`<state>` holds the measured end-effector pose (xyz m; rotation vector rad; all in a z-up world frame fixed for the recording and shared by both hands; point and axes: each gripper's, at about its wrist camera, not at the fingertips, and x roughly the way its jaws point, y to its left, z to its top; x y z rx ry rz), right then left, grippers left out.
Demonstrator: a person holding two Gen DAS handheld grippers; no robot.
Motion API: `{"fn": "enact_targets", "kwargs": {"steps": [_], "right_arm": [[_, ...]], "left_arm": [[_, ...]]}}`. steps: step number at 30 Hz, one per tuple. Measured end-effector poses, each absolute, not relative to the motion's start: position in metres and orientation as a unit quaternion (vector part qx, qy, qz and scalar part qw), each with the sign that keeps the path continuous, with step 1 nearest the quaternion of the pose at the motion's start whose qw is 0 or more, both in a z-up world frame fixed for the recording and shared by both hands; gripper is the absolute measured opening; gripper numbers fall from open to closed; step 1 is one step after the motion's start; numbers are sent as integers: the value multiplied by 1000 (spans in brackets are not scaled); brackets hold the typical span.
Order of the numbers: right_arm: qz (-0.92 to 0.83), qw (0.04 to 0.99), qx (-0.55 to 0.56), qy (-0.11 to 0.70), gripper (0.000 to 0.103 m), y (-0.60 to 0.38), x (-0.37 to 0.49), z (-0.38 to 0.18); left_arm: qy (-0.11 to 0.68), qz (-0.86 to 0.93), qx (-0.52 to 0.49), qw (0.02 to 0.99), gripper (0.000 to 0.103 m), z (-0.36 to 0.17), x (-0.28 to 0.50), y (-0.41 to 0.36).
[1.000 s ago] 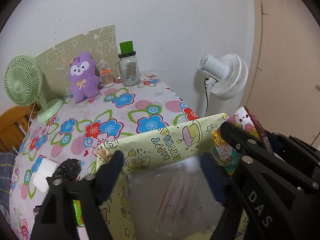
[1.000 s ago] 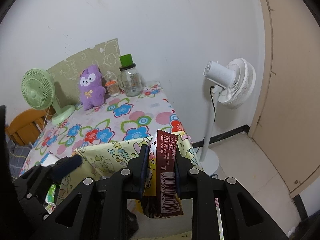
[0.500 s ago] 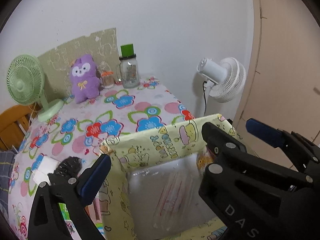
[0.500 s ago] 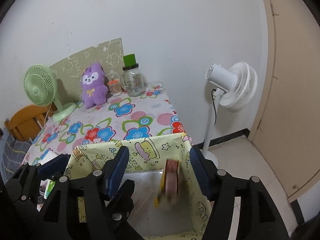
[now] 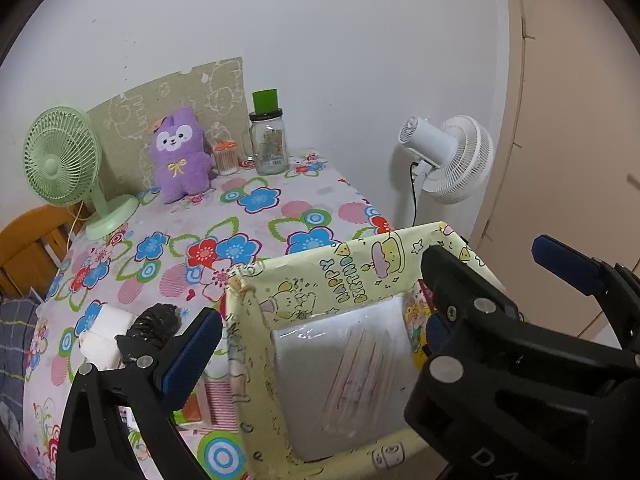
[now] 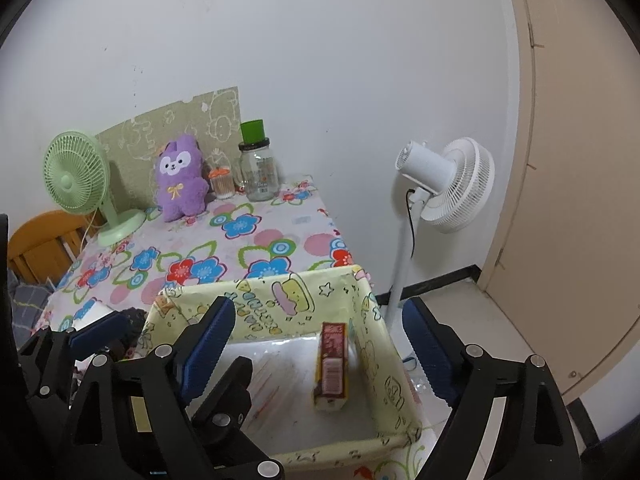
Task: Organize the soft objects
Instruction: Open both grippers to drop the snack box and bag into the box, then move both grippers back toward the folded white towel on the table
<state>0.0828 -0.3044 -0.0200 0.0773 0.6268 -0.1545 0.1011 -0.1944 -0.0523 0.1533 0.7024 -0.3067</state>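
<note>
Maroon-and-yellow snack packet (barcode showing) lies inside the yellow box.

The right gripper angles downward, its jaws having just been opening; its blue-padded fingers now stand wide apart with nothing pressed between them. The left gripper also tilts downward with its jaws spread as wide as they go, gripping nothing. In the left wrist view the right gripper's black frame crosses in front at the lower right, close beside the left one.
</note>
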Motion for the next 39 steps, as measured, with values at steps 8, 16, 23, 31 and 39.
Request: {"fn": "enact_targets", "kwargs": {"steps": [8, 16, 23, 31, 39], "right_arm": [[-71, 948, 30, 309, 88, -289, 71, -16], [-79, 949, 13, 306, 90, -264, 60, -13], [-69, 956, 5, 285, 96, -240, 44, -8], [-52, 957, 5, 286, 96, -211, 36, -8], [-24, 956, 16, 291, 96, -178, 36, -12]], "left_arm": [[330, -154, 70, 929, 102, -49, 89, -178], [318, -146, 69, 934, 101, -48, 76, -153], [304, -157, 52, 938, 101, -44, 64, -126], [288, -124, 67, 947, 101, -40, 52, -98], [300, -120, 45, 945, 101, -43, 51, -62]]}}
